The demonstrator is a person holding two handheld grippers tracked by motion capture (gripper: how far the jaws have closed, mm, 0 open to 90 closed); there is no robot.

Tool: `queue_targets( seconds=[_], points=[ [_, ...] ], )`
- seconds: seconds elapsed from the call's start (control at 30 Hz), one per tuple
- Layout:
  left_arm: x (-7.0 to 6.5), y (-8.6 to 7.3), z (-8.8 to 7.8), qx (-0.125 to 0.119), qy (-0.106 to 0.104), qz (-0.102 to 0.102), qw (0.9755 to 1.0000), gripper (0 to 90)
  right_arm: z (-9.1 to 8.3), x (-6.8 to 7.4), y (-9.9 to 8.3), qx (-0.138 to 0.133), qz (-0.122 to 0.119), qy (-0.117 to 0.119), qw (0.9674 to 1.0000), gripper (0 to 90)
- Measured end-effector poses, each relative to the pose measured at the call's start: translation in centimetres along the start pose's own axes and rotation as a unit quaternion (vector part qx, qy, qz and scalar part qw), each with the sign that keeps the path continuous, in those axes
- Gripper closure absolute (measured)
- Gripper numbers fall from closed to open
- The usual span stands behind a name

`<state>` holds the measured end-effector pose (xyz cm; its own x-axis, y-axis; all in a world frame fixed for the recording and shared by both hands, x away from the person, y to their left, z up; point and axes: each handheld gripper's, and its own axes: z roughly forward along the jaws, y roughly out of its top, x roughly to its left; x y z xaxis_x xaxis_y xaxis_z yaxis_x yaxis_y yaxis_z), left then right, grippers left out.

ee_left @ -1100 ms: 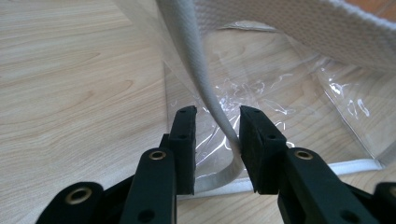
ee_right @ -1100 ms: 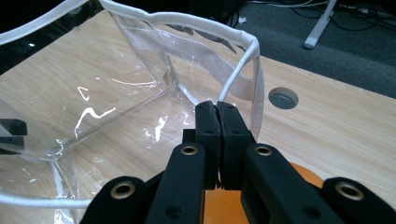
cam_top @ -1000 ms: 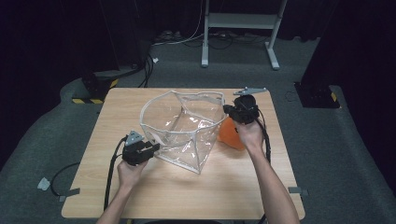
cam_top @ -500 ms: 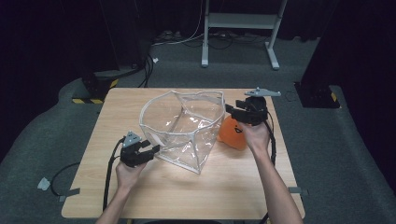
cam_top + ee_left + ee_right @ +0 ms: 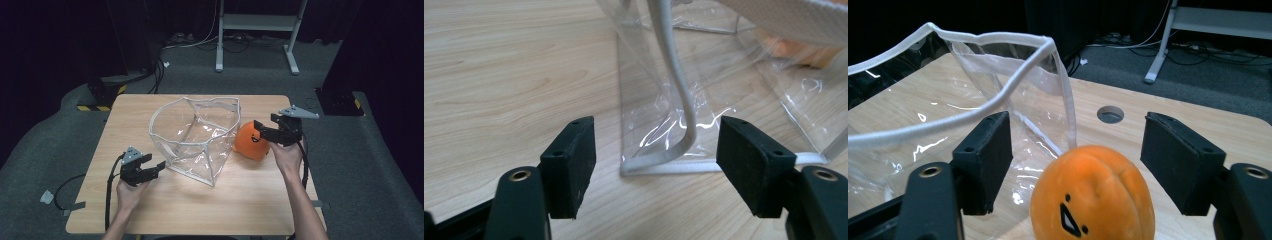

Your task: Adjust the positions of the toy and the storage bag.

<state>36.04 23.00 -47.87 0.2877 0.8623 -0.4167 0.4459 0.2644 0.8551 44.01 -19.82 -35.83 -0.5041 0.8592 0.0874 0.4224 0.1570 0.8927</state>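
clear bag (image 5: 197,140): open, upright (white-trimmed), mid-table | orange plush (image 5: 251,141): touching bag's right side

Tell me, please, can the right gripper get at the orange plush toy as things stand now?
Probably yes. The right gripper hangs open just above the orange plush toy, whose top shows between the jaws in the right gripper view. Nothing lies between them; the clear bag stands close beside the toy.

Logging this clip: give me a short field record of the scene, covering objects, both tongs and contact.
surface: wooden table
container: clear bag, upright, mouth open, white trim
toy: orange plush, on the table right of the bag
left tongs: open, at the bag's near bottom corner, not gripping
right tongs: open, above the plush, not closed on it
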Motion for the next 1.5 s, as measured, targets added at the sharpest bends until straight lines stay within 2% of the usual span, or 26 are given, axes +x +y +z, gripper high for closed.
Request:
queue_targets(
  seconds=[0.07, 0.1, 0.27, 0.3, 0.5, 0.63, 0.73, 0.87, 0.93, 1.07, 1.17, 1.23, 1.3, 1.37, 1.5],
  points=[
    [0.1, -0.1, -0.2, 0.000, 0.004, 0.001, 1.0000, 31.3, -0.1, -0.1, -0.3, -0.003, 0.000, -0.001, 1.0000, 27.6],
    [0.3, -0.2, -0.4, -0.002, 0.013, 0.004, 0.9999, 28.7, -0.4, -0.2, -1.1, -0.005, -0.002, -0.005, 1.0000, 26.8],
    [0.9, -0.4, -1.0, 0.000, 0.022, 0.005, 0.9997, 28.1, -0.5, -0.6, -2.5, 0.000, -0.004, -0.016, 0.9999, 25.3],
    [1.2, -0.6, -1.1, 0.003, 0.025, 0.005, 0.9997, 27.9, -0.2, -1.1, -3.4, 0.007, 0.004, -0.016, 0.9998, 24.7],
    [1.7, -1.1, -1.3, 0.004, 0.038, 0.002, 0.9993, 26.4, 1.5, -2.7, -5.4, 0.030, 0.029, -0.018, 0.9990, 23.3],
    [2.2, -1.5, -1.4, 0.010, 0.046, 0.003, 0.9989, 26.1, 2.8, -3.3, -6.4, 0.049, 0.043, -0.017, 0.9978, 22.8],
    [2.4, -1.7, -1.4, 0.011, 0.051, 0.002, 0.9987, 26.0, 3.4, -3.5, -6.7, 0.052, 0.046, -0.013, 0.9975, 23.7],
    [3.0, -2.0, -1.6, 0.014, 0.057, -0.003, 0.9983, 26.0, 3.9, -3.3, -7.3, 0.051, 0.046, 0.000, 0.9976, 37.9],
    [3.1, -2.1, -1.6, 0.011, 0.059, -0.006, 0.9982, 26.0, 3.8, -3.1, -7.4, 0.050, 0.035, -0.001, 0.9982, 51.7],
    [3.4, -2.2, -1.6, 0.012, 0.063, -0.006, 0.9979, 26.0, 3.6, -2.9, -7.6, 0.051, 0.022, 0.011, 0.9984, 69.4],
    [3.6, -2.5, -1.4, 0.009, 0.068, -0.014, 0.9975, 26.1, 3.4, -2.7, -7.7, 0.050, 0.012, 0.014, 0.9986, 74.7],
    [3.7, -2.6, -1.5, 0.015, 0.069, -0.010, 0.9974, 26.2, 3.1, -2.4, -7.7, 0.045, 0.006, 0.015, 0.9988, 76.6],
    [3.8, -2.7, -1.5, 0.017, 0.073, -0.007, 0.9972, 26.3, 2.7, -2.1, -7.8, 0.042, 0.003, 0.020, 0.9989, 77.5],
    [3.8, -2.8, -1.3, 0.010, 0.075, -0.013, 0.9971, 26.3, 2.2, -1.8, -7.8, 0.040, -0.004, 0.023, 0.9989, 78.1],
    [4.0, -2.9, -1.3, 0.017, 0.079, -0.007, 0.9967, 26.3, 0.8, -1.0, -8.1, 0.035, -0.004, 0.038, 0.9986, 78.7]
  ],
)
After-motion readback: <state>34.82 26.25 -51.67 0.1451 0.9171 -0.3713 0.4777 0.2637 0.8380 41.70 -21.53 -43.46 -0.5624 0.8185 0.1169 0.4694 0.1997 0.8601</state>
